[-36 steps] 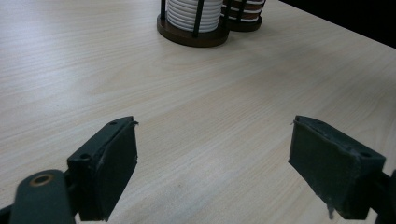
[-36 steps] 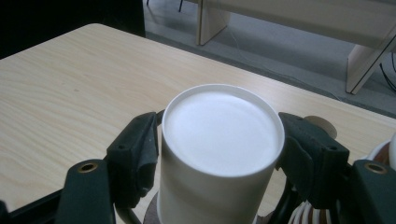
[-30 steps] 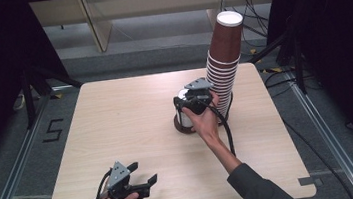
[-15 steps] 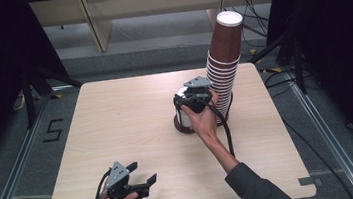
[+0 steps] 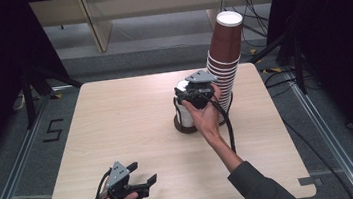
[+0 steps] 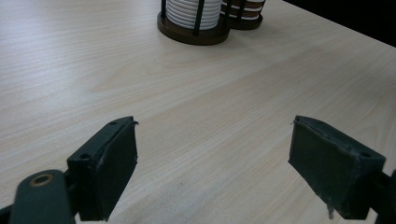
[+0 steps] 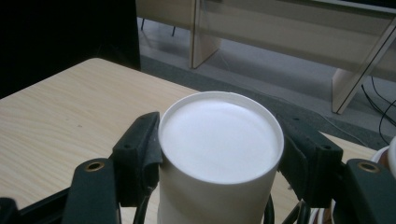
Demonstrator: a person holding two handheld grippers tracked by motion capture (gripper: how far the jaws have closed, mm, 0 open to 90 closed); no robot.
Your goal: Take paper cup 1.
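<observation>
Near the table's point(image 5: 116, 116) far right, a white cup point(image 7: 219, 149) is clamped between the right gripper's point(image 5: 190, 97) jaws, which have just been closing onto it. That upside-down cup tops a white stack seated in a dark holder point(image 5: 186, 124), just beside the tall brown cup stack point(image 5: 226, 58). At the near edge, the left gripper point(image 5: 144, 176) is held low over bare wood, its jaws parted about halfway with nothing between them, well apart from the holder.
</observation>
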